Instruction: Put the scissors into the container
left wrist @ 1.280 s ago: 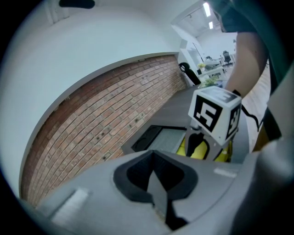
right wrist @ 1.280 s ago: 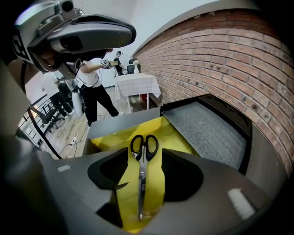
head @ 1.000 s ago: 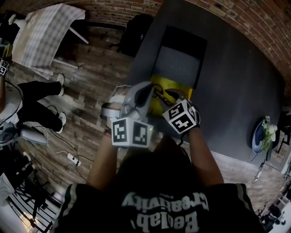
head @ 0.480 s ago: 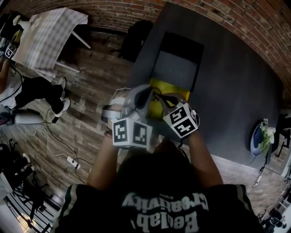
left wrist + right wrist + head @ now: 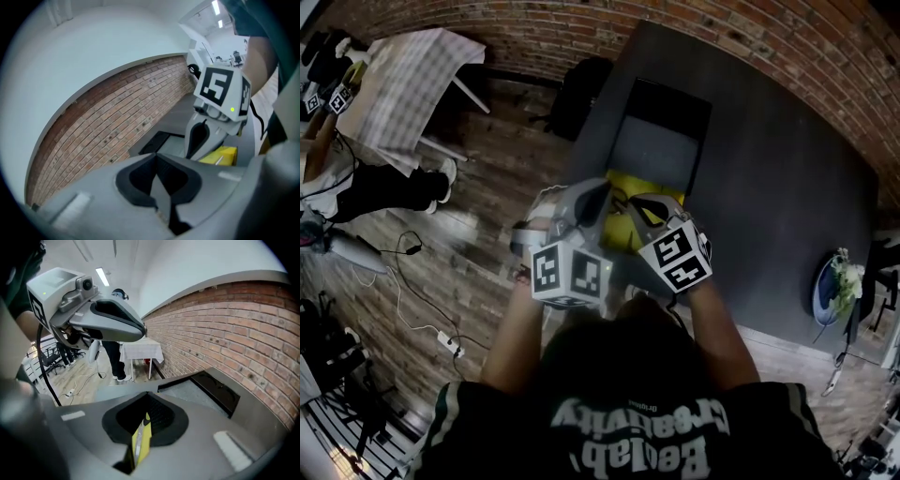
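My right gripper is shut on the scissors; a yellow handle and a thin silvery blade show between its pads. In the head view the right gripper hangs just over the near edge of the dark table, in front of the container, an open black box with a grey lining. That container lies ahead and to the right in the right gripper view. My left gripper hovers close beside the right one, its jaws shut with nothing between them.
A flat yellow object lies on the dark table between the grippers and the container. A brick wall runs behind the table. A person's legs, a small cloth-covered table and cables on the wooden floor are at left.
The right gripper has lifted a little above the yellow object with the scissors in its jaws. The left gripper has stayed put. The person at the far left has shifted.
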`<act>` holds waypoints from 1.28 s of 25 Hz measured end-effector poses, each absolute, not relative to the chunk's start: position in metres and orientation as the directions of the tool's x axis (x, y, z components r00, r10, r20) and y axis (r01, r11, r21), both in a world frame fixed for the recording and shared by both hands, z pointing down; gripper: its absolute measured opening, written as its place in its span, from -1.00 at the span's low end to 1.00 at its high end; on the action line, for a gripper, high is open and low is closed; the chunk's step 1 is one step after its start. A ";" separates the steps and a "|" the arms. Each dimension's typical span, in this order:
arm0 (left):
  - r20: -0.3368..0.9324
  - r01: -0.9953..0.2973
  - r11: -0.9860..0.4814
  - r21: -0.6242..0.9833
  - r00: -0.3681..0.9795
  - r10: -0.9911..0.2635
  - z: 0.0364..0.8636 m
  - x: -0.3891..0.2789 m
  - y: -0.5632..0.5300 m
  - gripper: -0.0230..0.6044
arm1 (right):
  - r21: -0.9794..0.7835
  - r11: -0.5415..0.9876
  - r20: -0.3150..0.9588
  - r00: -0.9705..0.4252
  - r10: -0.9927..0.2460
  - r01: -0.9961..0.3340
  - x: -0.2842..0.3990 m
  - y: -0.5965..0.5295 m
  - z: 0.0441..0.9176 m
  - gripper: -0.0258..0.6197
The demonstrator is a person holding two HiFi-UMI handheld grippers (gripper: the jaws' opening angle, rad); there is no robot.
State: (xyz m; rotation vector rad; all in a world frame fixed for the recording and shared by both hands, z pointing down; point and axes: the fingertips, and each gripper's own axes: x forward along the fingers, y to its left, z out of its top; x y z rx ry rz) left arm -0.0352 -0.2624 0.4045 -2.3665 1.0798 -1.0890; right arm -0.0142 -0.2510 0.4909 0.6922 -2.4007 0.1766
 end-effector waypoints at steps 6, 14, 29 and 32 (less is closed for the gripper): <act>0.495 -0.513 -0.647 -0.564 0.418 -0.762 0.394 -0.036 -0.256 -0.92 | 0.104 0.849 0.555 -0.678 -0.482 -0.518 -0.013 -0.249 0.459 -0.90; 0.475 -0.509 -0.632 -0.584 0.418 -0.775 0.376 -0.033 -0.251 -0.92 | 0.165 0.828 0.485 -0.687 -0.542 -0.537 -0.007 -0.248 0.419 -0.90; 0.419 -0.519 -0.625 -0.583 0.467 -0.778 0.334 -0.022 -0.248 -0.92 | 0.285 0.767 0.332 -0.692 -0.642 -0.575 0.003 -0.246 0.339 -0.91; 0.403 -0.526 -0.622 -0.580 0.478 -0.780 0.326 -0.021 -0.244 -0.92 | 0.315 0.750 0.299 -0.689 -0.660 -0.582 0.005 -0.241 0.325 -0.90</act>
